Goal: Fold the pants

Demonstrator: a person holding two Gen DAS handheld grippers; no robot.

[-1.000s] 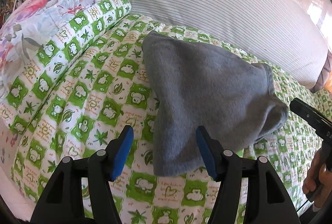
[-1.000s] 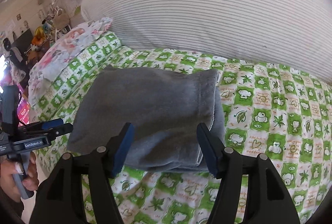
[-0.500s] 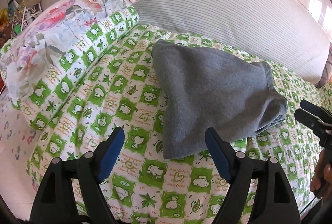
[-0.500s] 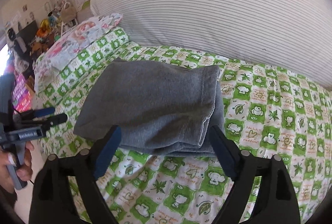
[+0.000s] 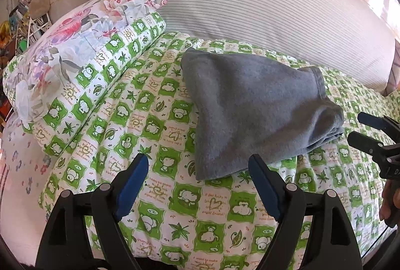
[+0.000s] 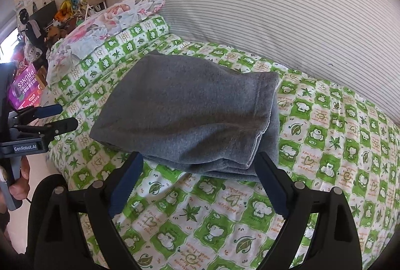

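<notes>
The grey pants point(image 5: 252, 110) lie folded into a thick, compact stack on the green-and-white patterned bedsheet point(image 5: 140, 120). They also show in the right wrist view point(image 6: 190, 115). My left gripper point(image 5: 198, 167) is open and empty, held just short of the pants' near left corner. My right gripper point(image 6: 198, 160) is open and empty, its jaws standing apart in front of the stack's near edge. The right gripper also shows at the right edge of the left wrist view point(image 5: 367, 130). The left gripper shows at the left of the right wrist view point(image 6: 60, 117).
A floral pillow point(image 5: 75, 40) lies on a green patterned pillow point(image 5: 100, 75) at the left. A large striped white cushion point(image 5: 250, 0) runs along the back of the bed. Cluttered shelves and a purple box point(image 6: 25, 87) stand beyond the bed's left side.
Both grippers have drawn back from the folded pants and opened wider. The pants lie as before.
</notes>
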